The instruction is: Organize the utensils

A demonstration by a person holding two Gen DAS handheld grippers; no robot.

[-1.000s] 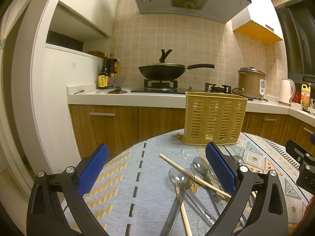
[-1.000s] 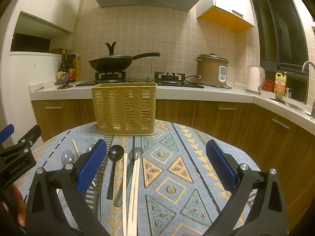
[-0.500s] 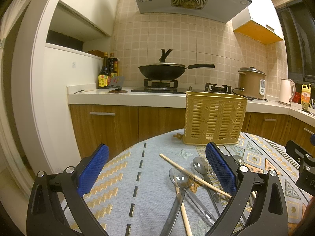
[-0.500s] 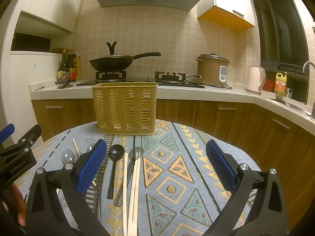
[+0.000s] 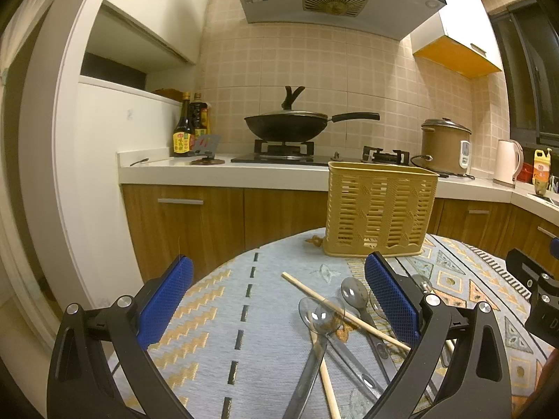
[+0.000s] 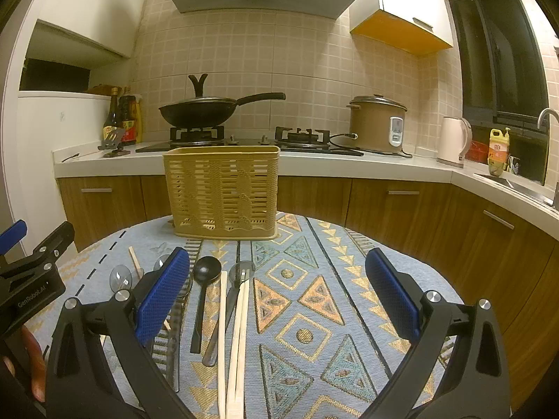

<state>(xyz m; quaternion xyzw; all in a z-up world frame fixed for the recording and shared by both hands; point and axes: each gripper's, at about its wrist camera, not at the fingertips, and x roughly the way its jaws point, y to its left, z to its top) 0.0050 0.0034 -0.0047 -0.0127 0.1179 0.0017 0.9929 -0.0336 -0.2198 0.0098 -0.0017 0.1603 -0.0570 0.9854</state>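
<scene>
A yellow slatted utensil basket (image 5: 380, 209) (image 6: 223, 192) stands upright at the far side of the round table. In front of it lie loose utensils: clear plastic spoons (image 5: 319, 317), metal spoons (image 5: 353, 291), a black spoon (image 6: 206, 272) and wooden chopsticks (image 6: 241, 331) (image 5: 332, 307). My left gripper (image 5: 283, 300) hovers open above the left part of the pile, holding nothing. Over the patterned cloth to the right of the utensils, my right gripper (image 6: 277, 291) is open too, empty. The left gripper's body (image 6: 31, 279) shows at the right wrist view's left edge.
The table carries a blue-and-orange patterned cloth (image 6: 314, 314). Behind it runs a kitchen counter (image 6: 349, 166) with a wok (image 6: 199, 111) on the stove, a rice cooker (image 6: 379, 124), a kettle (image 6: 452, 141) and sauce bottles (image 5: 190, 125). A hand (image 6: 33, 363) shows low left.
</scene>
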